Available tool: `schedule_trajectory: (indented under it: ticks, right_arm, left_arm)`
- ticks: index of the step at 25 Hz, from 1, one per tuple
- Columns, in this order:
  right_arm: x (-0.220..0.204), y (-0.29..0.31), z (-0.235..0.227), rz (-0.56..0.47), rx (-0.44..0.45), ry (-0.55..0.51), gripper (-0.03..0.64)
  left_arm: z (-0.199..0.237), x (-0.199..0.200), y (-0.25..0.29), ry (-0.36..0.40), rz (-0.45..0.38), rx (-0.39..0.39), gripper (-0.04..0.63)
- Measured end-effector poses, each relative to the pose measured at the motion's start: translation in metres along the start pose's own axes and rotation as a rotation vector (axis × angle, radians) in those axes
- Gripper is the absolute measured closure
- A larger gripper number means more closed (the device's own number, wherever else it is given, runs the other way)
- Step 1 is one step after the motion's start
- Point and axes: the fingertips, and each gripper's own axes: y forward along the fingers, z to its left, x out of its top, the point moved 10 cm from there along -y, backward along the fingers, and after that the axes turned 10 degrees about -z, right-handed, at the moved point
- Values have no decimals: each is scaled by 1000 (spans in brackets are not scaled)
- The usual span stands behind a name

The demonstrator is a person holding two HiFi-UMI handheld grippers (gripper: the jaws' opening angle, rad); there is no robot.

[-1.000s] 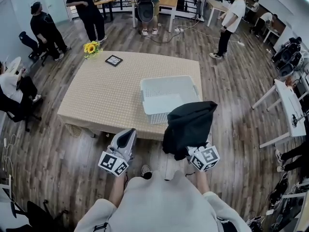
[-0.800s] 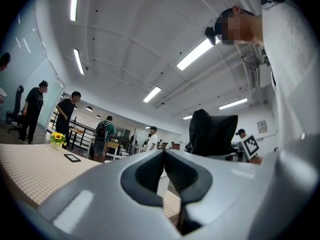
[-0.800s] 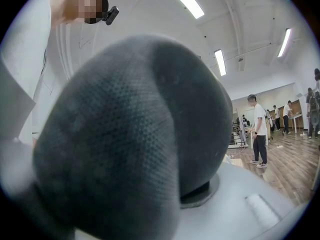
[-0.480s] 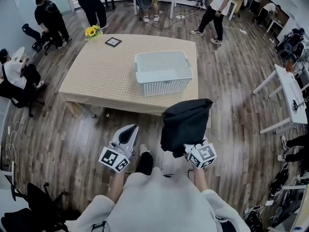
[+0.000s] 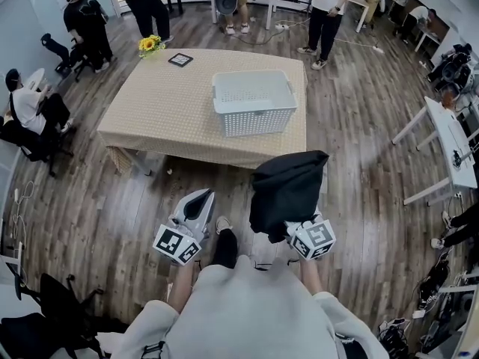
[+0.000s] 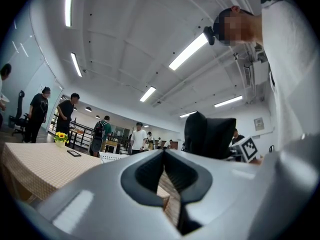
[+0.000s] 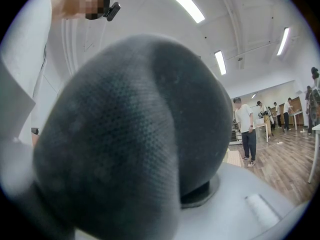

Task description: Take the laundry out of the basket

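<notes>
Your right gripper (image 5: 305, 234) pinches a black garment (image 5: 288, 189) that drapes limply over it, well away from the white laundry basket (image 5: 253, 103) on the table (image 5: 165, 103); it is probably soft and light, so grip a bunched fold, while your left gripper (image 5: 196, 205) has its jaws pressed together, empty.

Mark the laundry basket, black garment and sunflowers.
laundry basket (image 5: 258, 123): head view, front wall.
black garment (image 5: 288, 193): head view, middle of the draped cloth.
sunflowers (image 5: 149, 44): head view, yellow blooms.
</notes>
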Motion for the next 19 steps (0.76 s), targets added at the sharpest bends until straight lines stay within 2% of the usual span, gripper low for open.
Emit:
schedule_trajectory:
  ticks: [19]
  right_arm:
    - [1,-10,4,7,14,-14,437]
  left_arm:
    - [-13,0,-10,-2,-15,28,584]
